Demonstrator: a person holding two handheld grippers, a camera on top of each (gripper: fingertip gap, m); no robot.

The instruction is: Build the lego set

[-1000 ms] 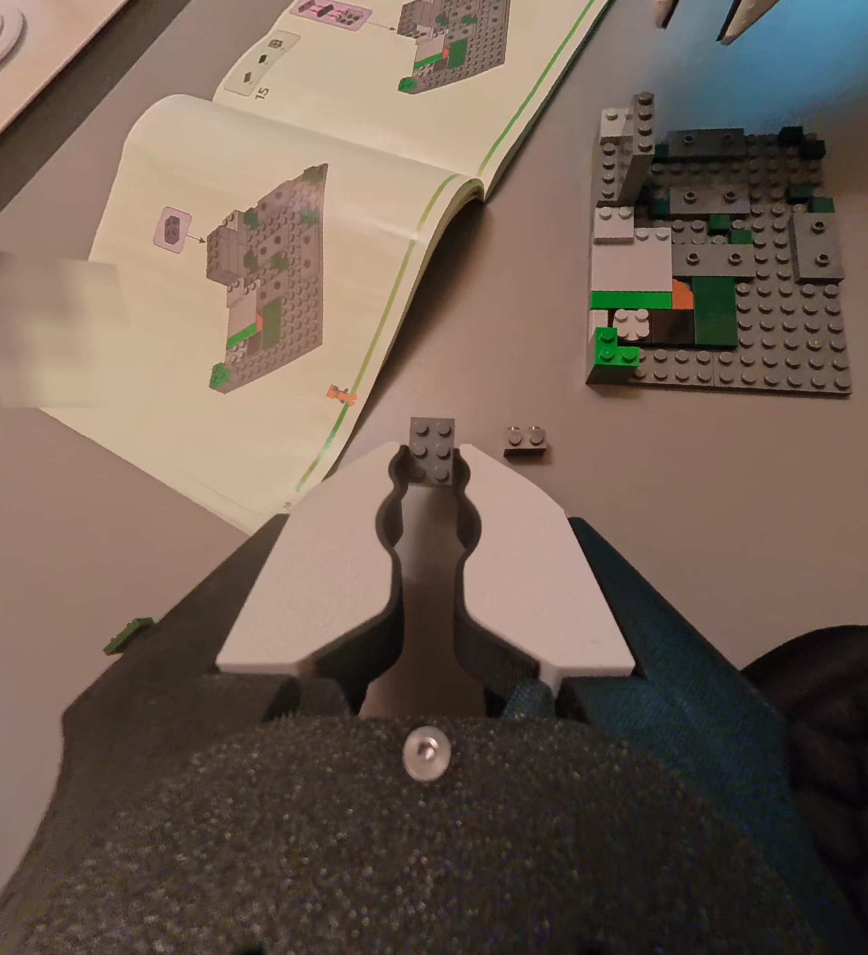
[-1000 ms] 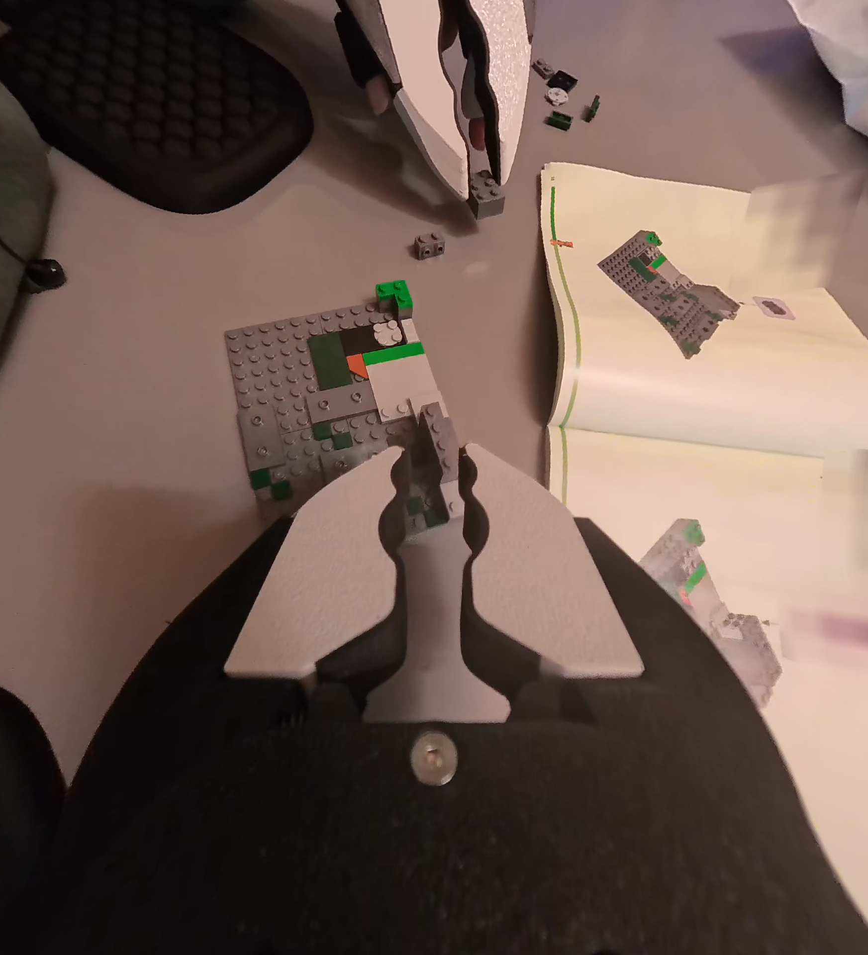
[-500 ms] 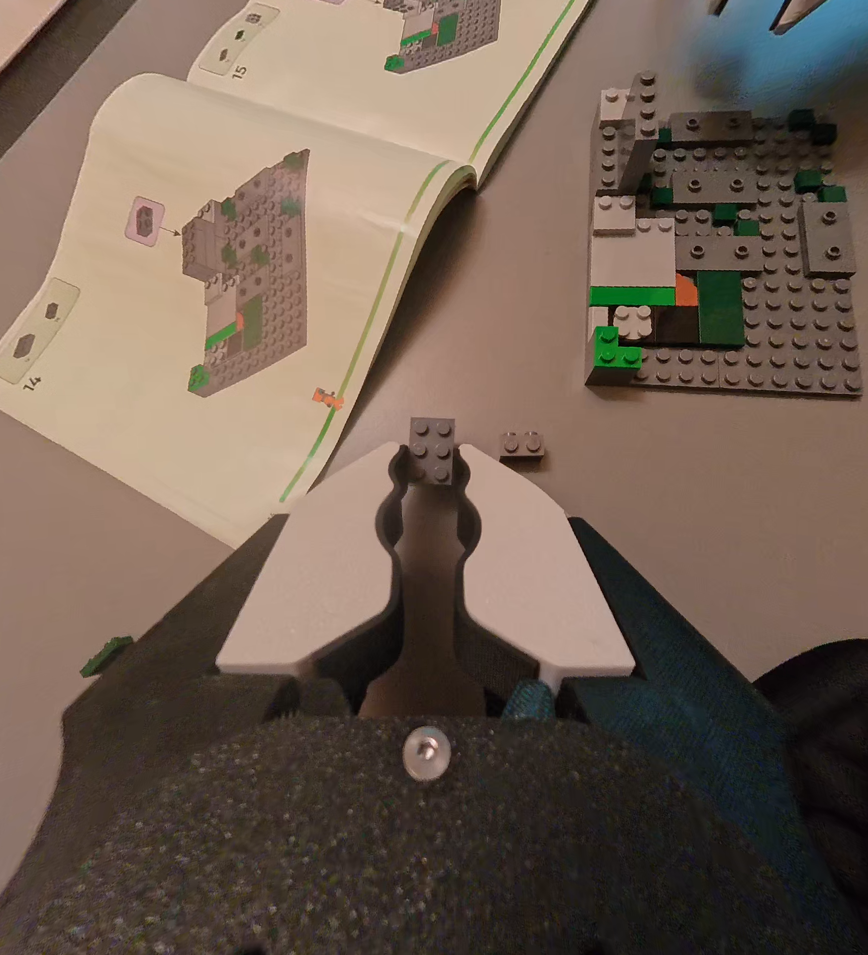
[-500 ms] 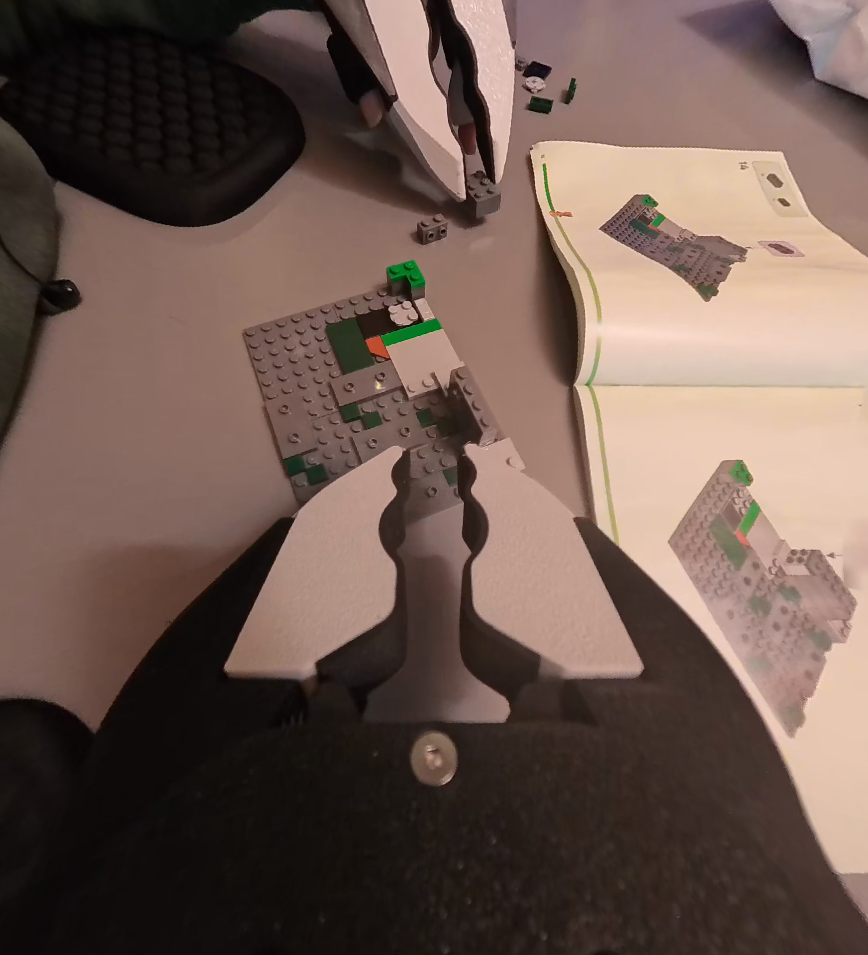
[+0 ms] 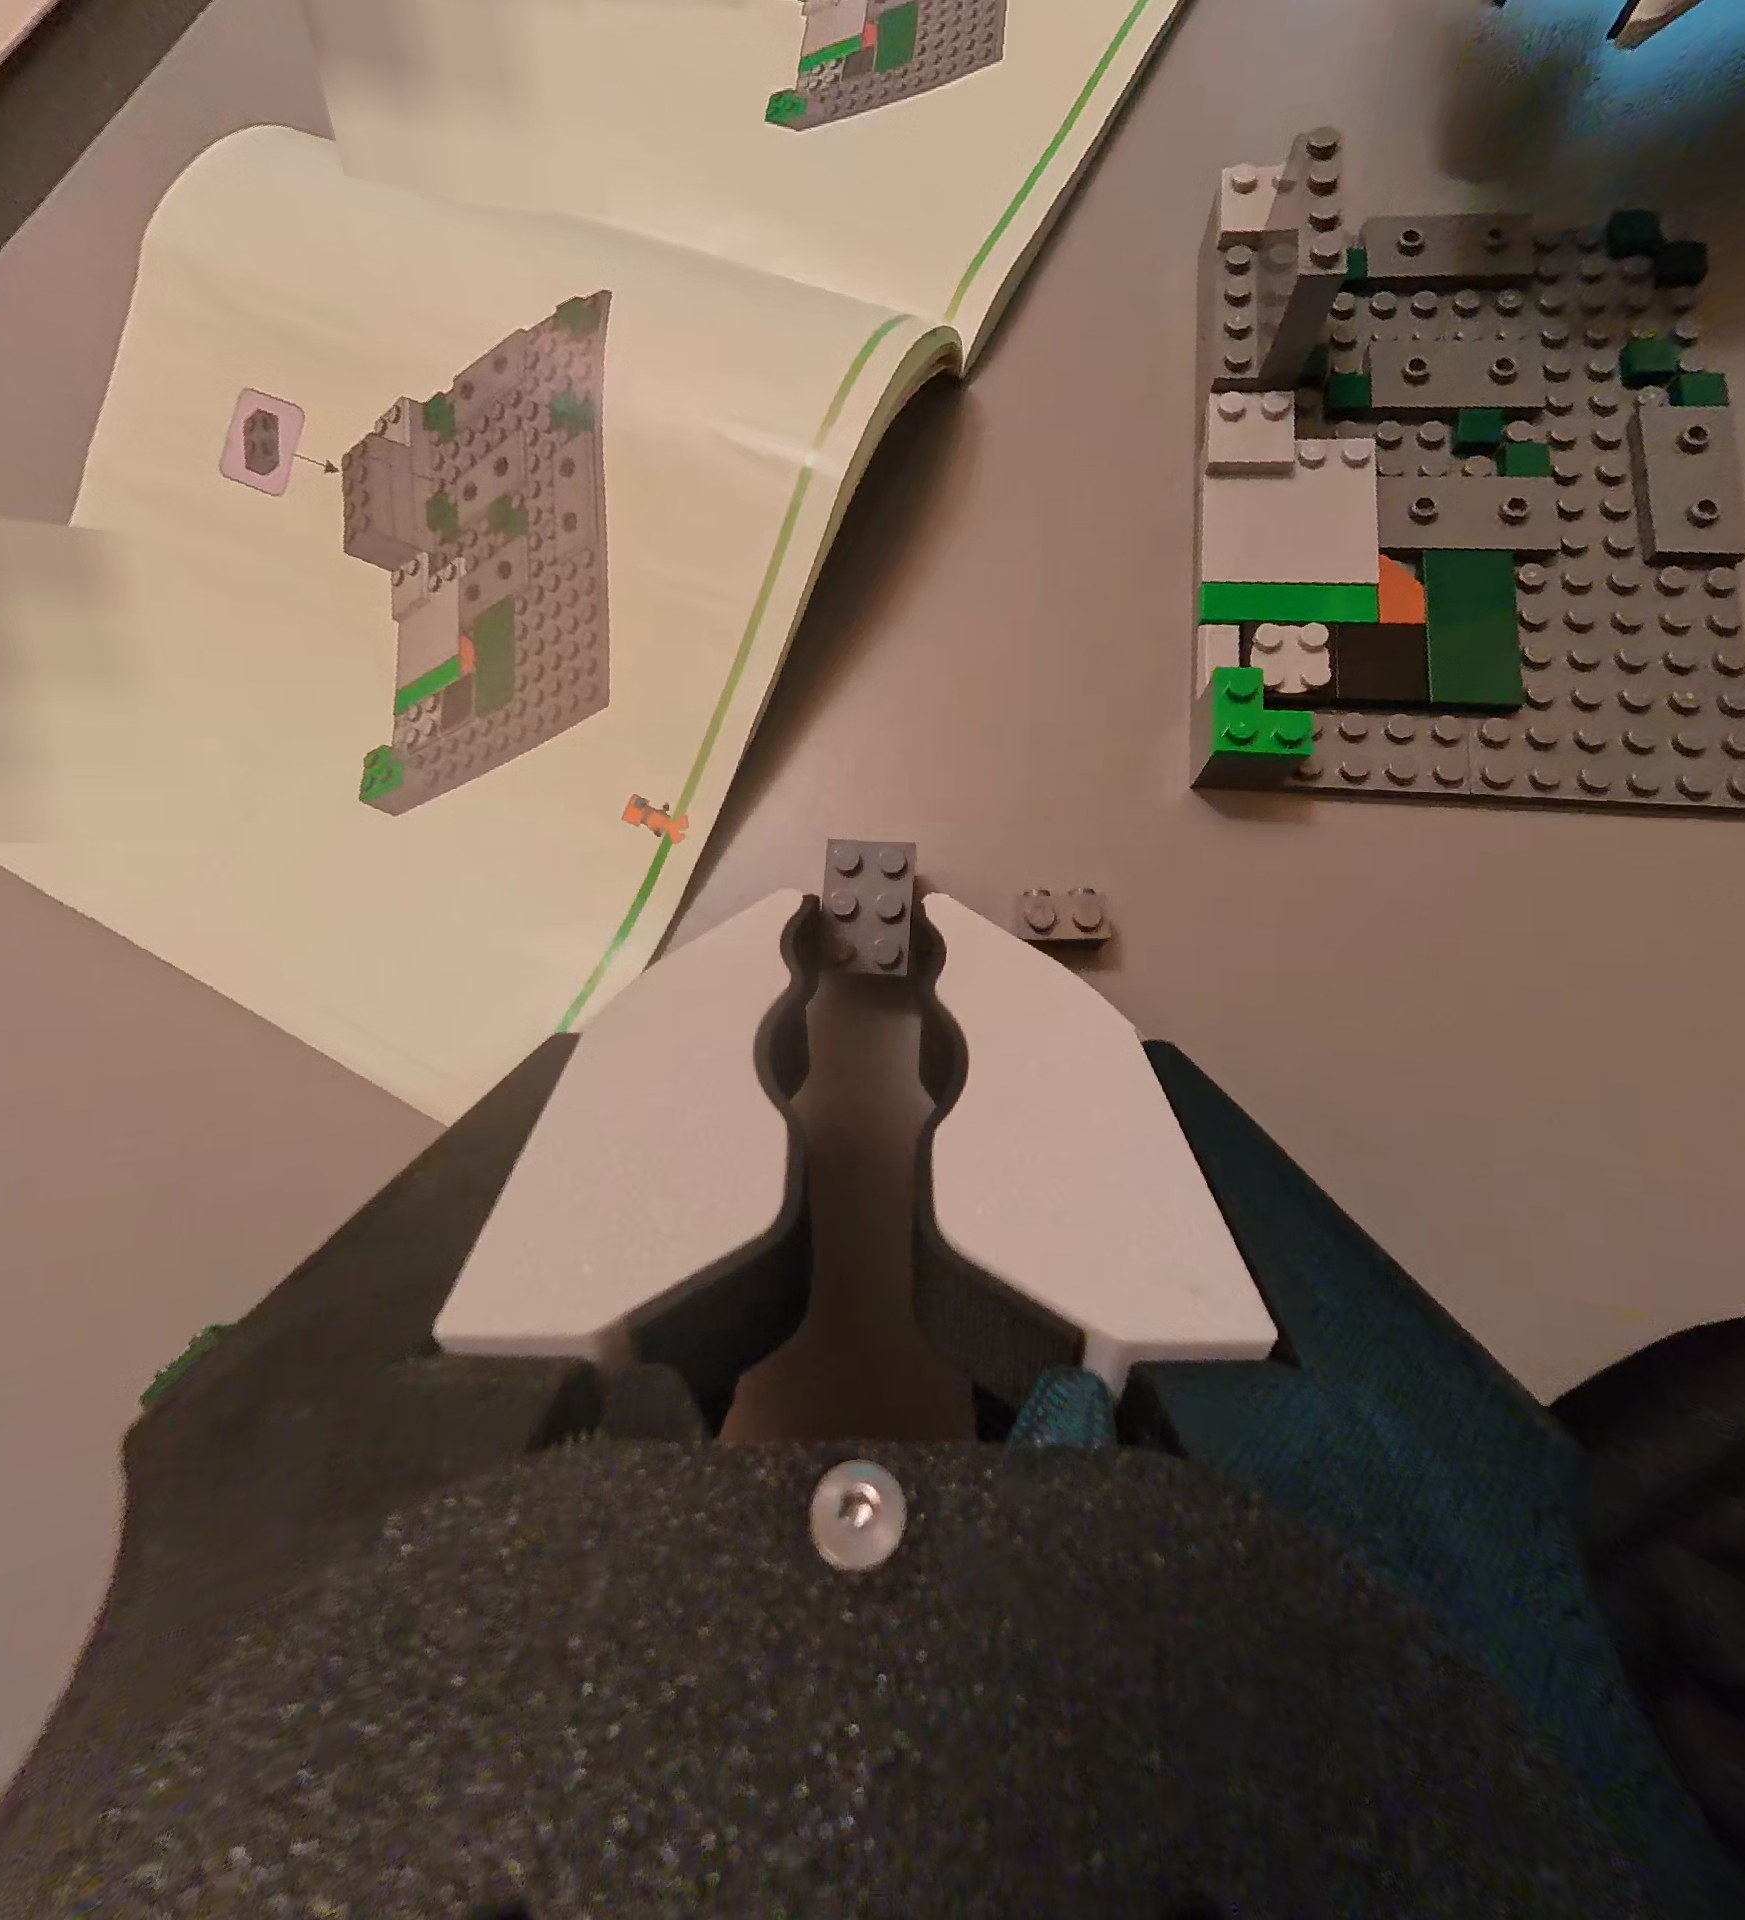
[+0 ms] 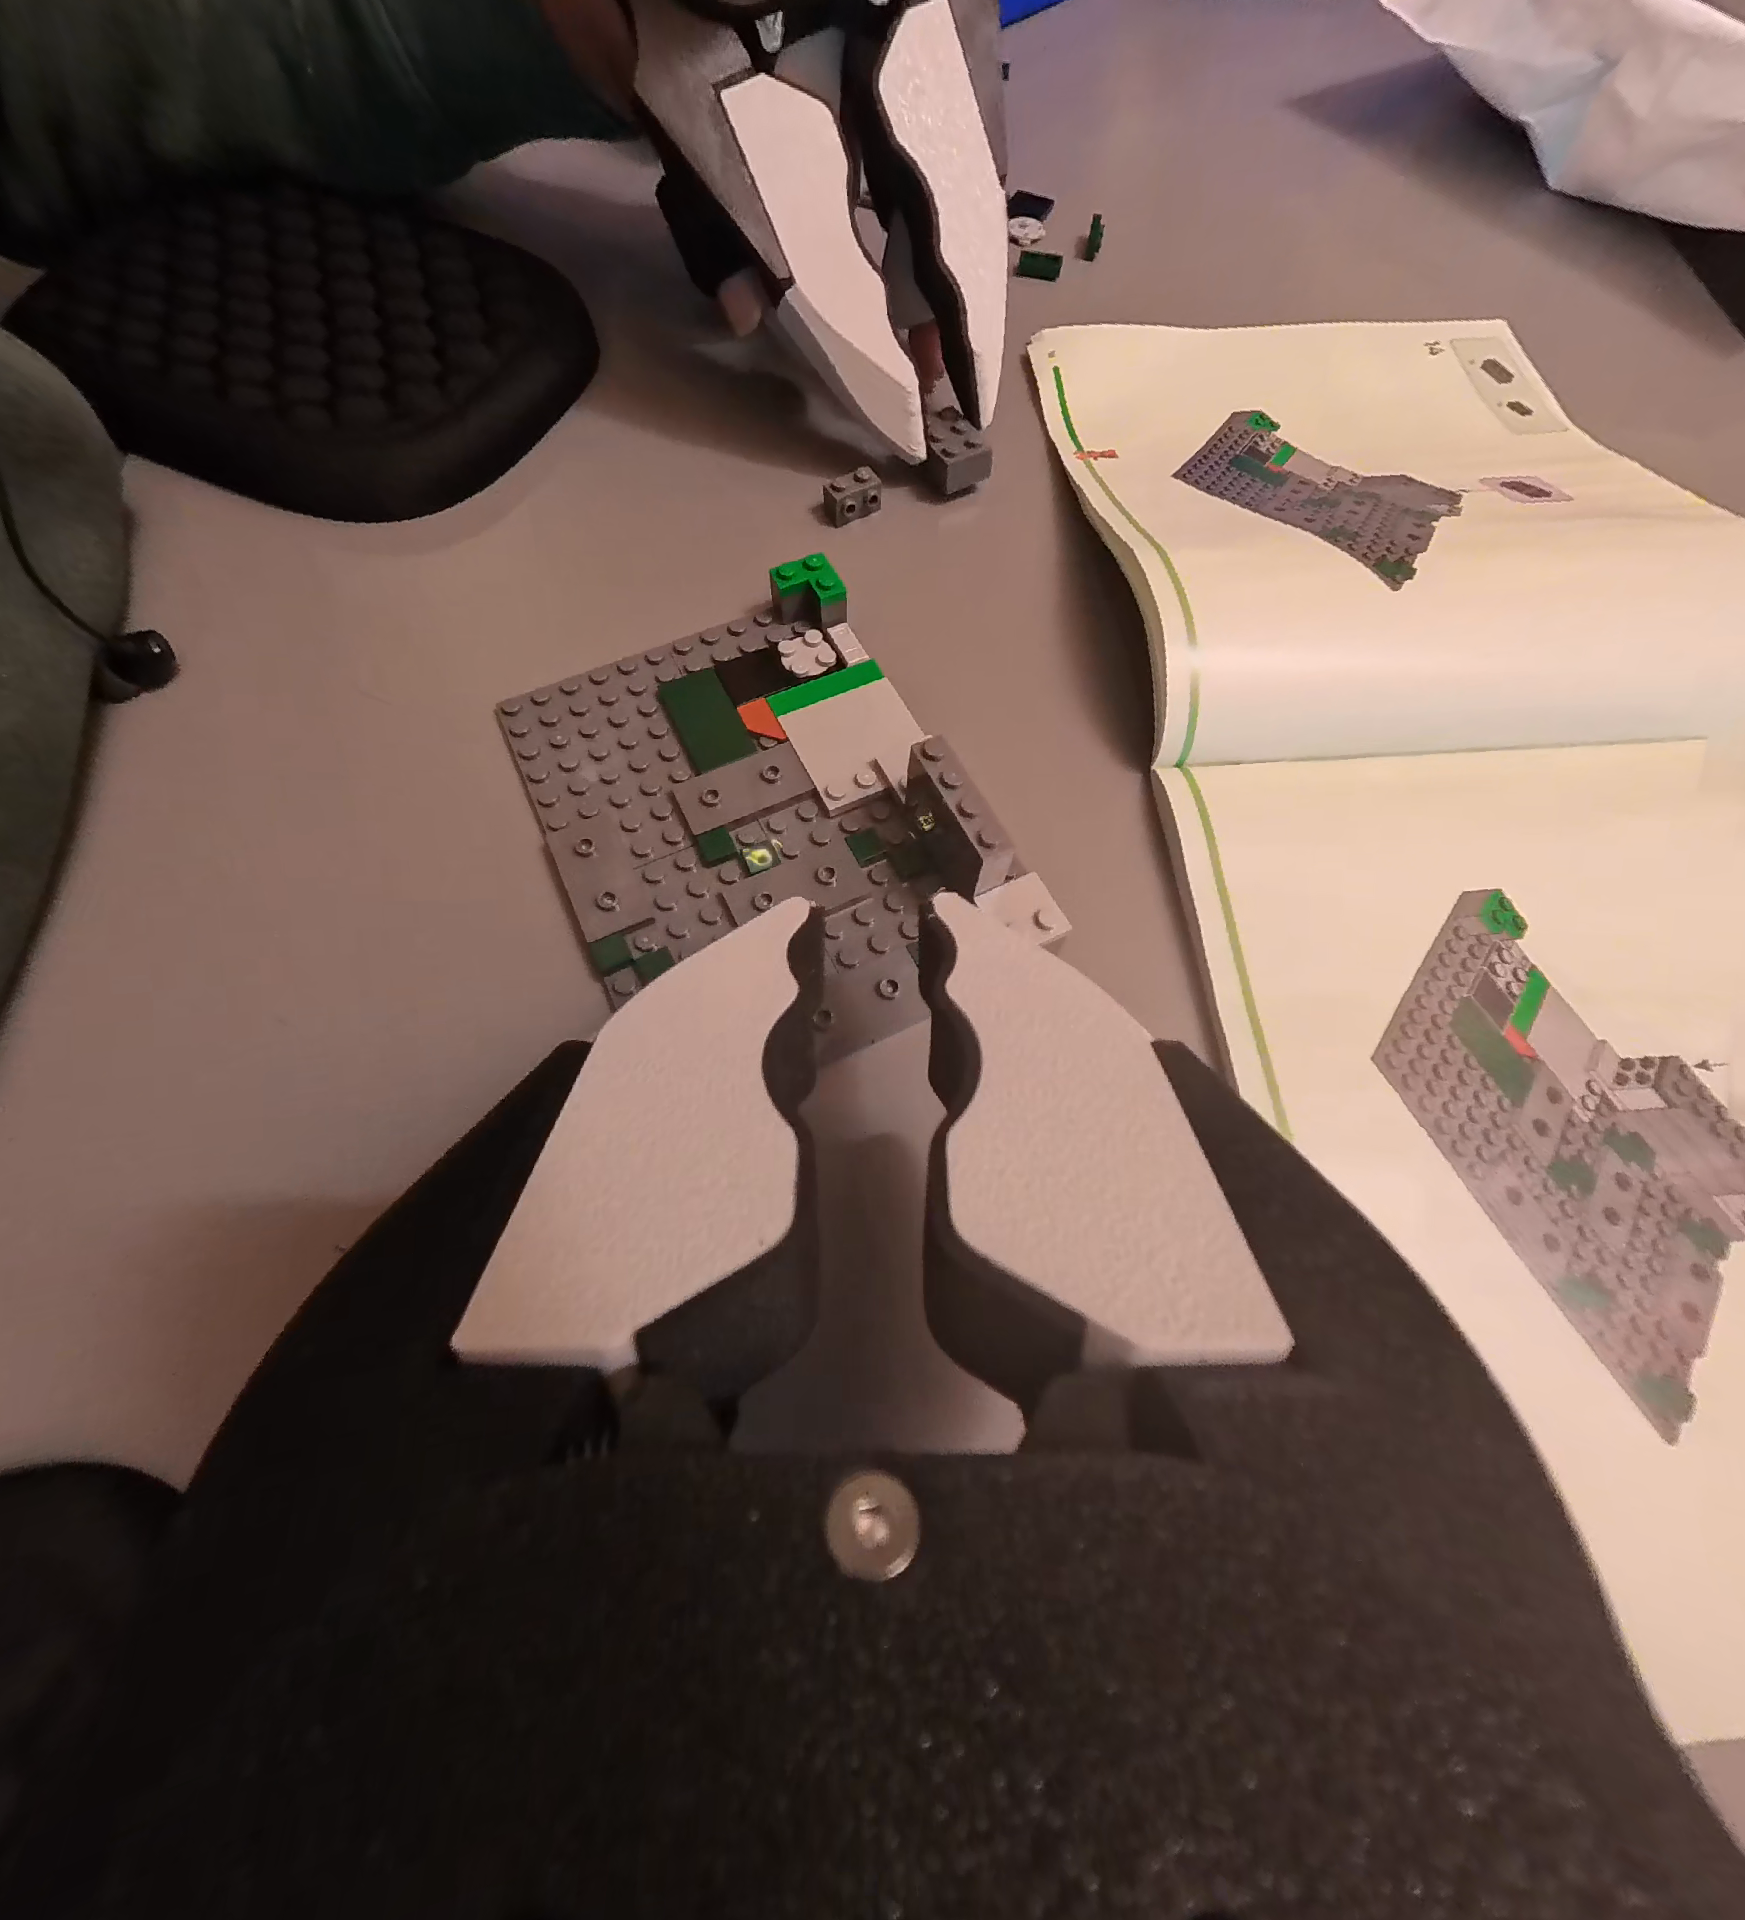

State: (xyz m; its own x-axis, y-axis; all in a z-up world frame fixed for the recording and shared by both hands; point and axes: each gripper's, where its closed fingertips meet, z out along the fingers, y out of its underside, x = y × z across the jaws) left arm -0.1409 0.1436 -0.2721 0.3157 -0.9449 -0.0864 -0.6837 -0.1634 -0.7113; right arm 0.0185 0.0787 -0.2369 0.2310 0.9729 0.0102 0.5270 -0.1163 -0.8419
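Left wrist view shows our left gripper [image 5: 868,909] clamped on a dark grey studded brick [image 5: 870,906], two studs wide and three long, its rear end hidden between the matte white fingers [image 5: 670,1122]. We take the grey baseplate [image 5: 1616,727] as our landmark: the held brick sits near its green-cornered edge, just above the smooth grey table [image 5: 1367,1039], and whether it touches the table we cannot tell. A small two-stud grey piece [image 5: 1060,914] lies on the table between the brick and the baseplate. Beside the baseplate on the other side from our sleeve, the glossy instruction booklet [image 5: 432,623] lies open, its page curving up at the spine; a blurred patch covers part of it.

From the right wrist view, our right gripper [image 6: 870,914] hovers over the baseplate's far edge with its jaws apart and nothing between them. Its fingers hide that edge. Tiny dark pieces [image 6: 1039,265] beyond the left gripper are too small to make out.
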